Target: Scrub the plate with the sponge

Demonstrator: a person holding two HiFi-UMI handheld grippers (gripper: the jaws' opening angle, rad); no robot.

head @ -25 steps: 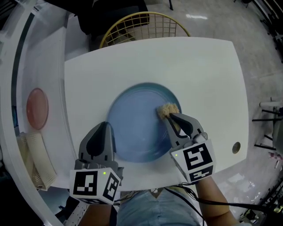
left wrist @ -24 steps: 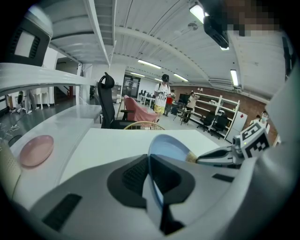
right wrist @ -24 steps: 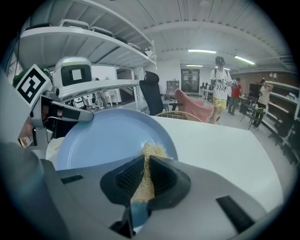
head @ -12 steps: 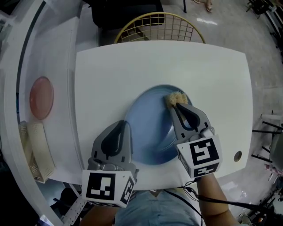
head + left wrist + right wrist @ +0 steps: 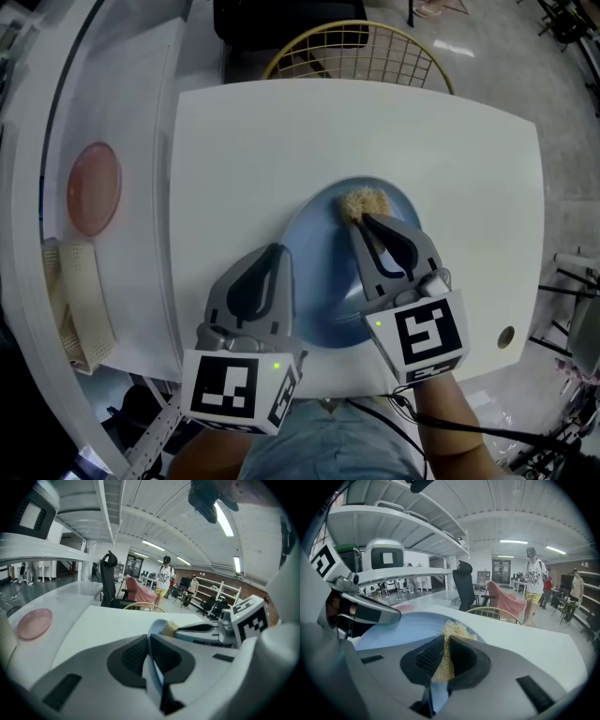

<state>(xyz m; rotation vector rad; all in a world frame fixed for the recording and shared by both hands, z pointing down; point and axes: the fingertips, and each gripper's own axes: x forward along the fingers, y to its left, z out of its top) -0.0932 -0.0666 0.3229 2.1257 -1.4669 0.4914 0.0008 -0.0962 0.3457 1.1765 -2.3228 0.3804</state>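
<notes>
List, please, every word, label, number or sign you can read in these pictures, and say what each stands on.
No text here can be read.
Marker cubes on the left hand-held gripper and right hand-held gripper: black-and-white square patterns, no letters or numbers.
Shirt print on the person in the background: too small to read.
The plate, sponge and table show no markings.

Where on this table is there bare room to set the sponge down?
Bare: the far strip of the table between the plate and the wire chair, the left side out to the table's edge, and the right side around the hole. Crowded: the near middle, where the left gripper clamps the plate and the right gripper holds the sponge.
</notes>
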